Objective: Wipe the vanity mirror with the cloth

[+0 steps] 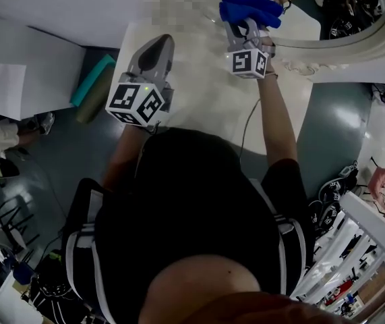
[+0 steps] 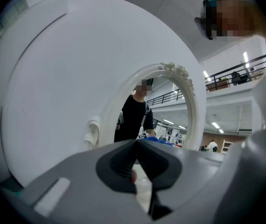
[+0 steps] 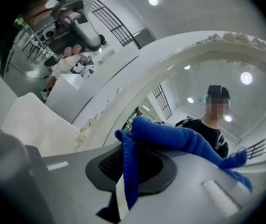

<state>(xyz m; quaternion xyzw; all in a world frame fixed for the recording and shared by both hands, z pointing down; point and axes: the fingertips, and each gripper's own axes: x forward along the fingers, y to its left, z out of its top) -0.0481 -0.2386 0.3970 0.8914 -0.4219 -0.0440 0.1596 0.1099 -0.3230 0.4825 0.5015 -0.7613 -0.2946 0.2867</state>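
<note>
The right gripper [image 1: 243, 27] had its jaws clamped on a bunched blue knitted cloth [image 1: 249, 5] at the ornate white-framed oval vanity mirror [image 1: 357, 40], perhaps touching the glass, while the left gripper [image 1: 158, 44] hovered over the white counter [image 1: 205, 103], jaws together on nothing.

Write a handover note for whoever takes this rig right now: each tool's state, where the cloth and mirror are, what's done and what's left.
Left tool: jaws together, nothing in them, held in front of the vanity mirror.
Right tool: shut on the blue cloth, raised at the mirror's lower frame. Whether the cloth touches the glass cannot be told.
The mirror stands on the white table.
Done: the cloth is gripped and up at the mirror.
Left: wipe the glass. No wiped area can be made out.
</note>
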